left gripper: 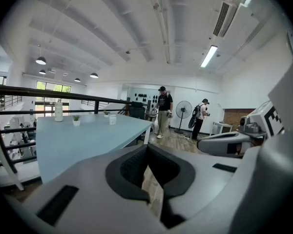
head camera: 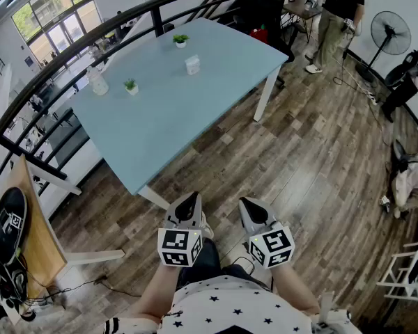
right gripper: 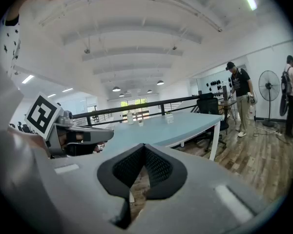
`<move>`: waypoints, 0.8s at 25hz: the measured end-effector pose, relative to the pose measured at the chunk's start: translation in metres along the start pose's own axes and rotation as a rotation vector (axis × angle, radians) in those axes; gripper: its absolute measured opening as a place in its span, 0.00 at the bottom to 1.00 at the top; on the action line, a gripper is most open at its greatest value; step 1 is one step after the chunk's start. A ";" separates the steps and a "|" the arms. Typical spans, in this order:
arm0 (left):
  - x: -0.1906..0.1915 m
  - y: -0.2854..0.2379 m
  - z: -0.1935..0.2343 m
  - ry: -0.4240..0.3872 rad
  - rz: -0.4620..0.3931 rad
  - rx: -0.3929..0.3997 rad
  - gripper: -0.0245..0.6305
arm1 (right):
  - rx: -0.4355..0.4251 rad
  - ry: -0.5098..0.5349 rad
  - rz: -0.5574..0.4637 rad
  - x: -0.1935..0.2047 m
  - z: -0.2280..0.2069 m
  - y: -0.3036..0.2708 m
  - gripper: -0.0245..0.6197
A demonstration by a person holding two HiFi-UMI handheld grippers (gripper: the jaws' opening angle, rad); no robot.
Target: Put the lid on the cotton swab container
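A small white container [head camera: 192,65] stands on the light blue table [head camera: 160,117], toward its far side; it also shows as a small white container [left gripper: 112,119] in the left gripper view and far off [right gripper: 169,118] in the right gripper view. No separate lid can be made out at this distance. My left gripper [head camera: 190,199] and right gripper [head camera: 249,204] hang side by side close to my body, over the wooden floor and short of the table's near corner. Both are shut with nothing between the jaws, as the left gripper [left gripper: 146,147] and right gripper [right gripper: 144,147] views show.
On the table also stand a clear bottle [head camera: 97,82] and two small potted plants [head camera: 130,85] [head camera: 180,40]. A black railing [head camera: 70,54] runs behind the table. A person [head camera: 338,16] and a floor fan [head camera: 390,30] are at the far right, and a wooden side table [head camera: 35,235] is at my left.
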State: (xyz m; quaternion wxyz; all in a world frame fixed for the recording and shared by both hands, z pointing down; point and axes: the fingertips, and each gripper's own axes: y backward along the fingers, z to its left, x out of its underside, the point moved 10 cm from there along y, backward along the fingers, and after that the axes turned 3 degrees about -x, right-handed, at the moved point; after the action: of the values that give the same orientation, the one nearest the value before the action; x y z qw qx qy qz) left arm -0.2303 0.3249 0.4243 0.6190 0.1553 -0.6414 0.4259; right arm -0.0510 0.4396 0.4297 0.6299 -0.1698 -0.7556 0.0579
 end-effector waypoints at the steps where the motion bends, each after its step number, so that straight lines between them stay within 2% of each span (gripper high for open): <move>1: 0.005 0.015 -0.012 0.008 0.017 -0.005 0.04 | 0.003 0.000 0.004 0.002 0.006 0.016 0.05; 5: 0.018 0.068 -0.050 0.007 0.065 0.004 0.04 | 0.010 0.018 0.001 0.006 0.025 0.072 0.05; 9: 0.017 0.104 -0.068 -0.028 0.065 0.000 0.04 | 0.014 0.031 -0.022 0.003 0.036 0.105 0.05; 14: 0.012 0.131 -0.076 0.005 0.032 -0.052 0.04 | 0.007 0.035 -0.041 -0.001 0.045 0.127 0.05; 20: 0.010 0.143 -0.086 -0.006 0.000 -0.063 0.04 | -0.022 0.051 -0.043 0.001 0.051 0.135 0.05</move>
State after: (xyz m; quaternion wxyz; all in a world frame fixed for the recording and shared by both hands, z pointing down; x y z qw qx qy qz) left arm -0.2789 0.4757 0.3720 0.6217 0.1368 -0.6563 0.4052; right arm -0.0758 0.5727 0.3800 0.6483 -0.1619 -0.7433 0.0318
